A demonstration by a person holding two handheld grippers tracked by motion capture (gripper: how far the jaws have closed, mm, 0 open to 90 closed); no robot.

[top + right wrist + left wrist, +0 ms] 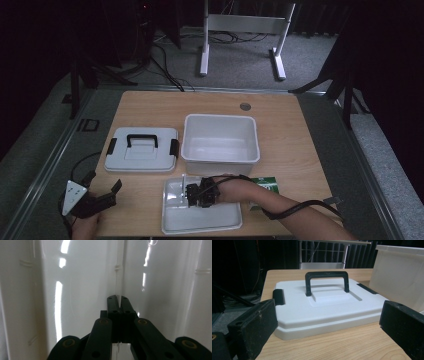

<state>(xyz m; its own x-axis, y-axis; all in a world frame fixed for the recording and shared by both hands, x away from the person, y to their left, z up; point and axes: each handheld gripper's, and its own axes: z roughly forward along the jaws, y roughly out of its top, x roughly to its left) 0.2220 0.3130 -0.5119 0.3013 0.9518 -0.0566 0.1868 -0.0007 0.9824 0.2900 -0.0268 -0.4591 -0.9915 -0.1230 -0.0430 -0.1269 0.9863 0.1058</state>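
High view: the left tool [107,192] rests at the surface's [295,145] near-left edge, jaws spread wide with nothing between them, aimed at the white lid [142,149] with its black handle [142,140]. A deep white bin [221,137] stands just beside the lid. Nearer the person, the shallow white tray [200,221] lies on the surface, its divider rib [120,270] running along its floor. The right tool [196,194] reaches into the tray, jaws closed on that thin rib. A green packet [267,186] lies just beside the tray.

Fingers [121,300] pinch tray divider [120,277] (white).
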